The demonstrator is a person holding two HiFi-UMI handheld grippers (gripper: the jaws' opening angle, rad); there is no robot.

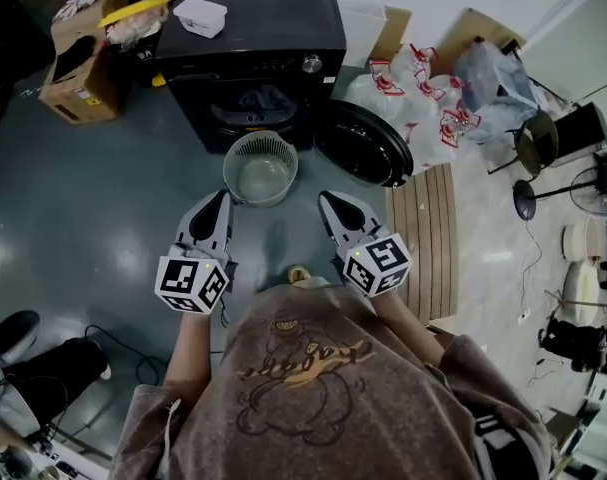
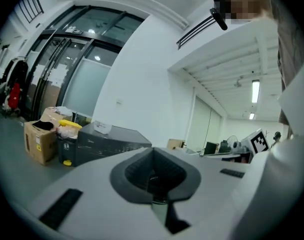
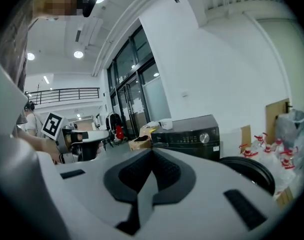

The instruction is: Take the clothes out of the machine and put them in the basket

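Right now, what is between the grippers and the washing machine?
The round basket stands on the floor between the left gripper, the right gripper and the washing machine; the head view shows it.

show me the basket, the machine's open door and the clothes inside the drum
basket (image 1: pixel 283 154), head view, inner wall
open door (image 1: pixel 361 140), head view, middle of its inner face
clothes (image 1: pixel 264 99), head view, bundle in the drum opening

I see black front-loading machine (image 1: pixel 258 28) against far wall, upright, round door (image 1: pixel 363 140) swung wide open to its right. In drum opening, dark bluish clothes (image 1: pixel 264 99), bunched, probably more than one piece; too dim to count. Grey-green round slatted basket (image 1: pixel 229 180) upright on floor just before opening, only pale bottom showing inside.
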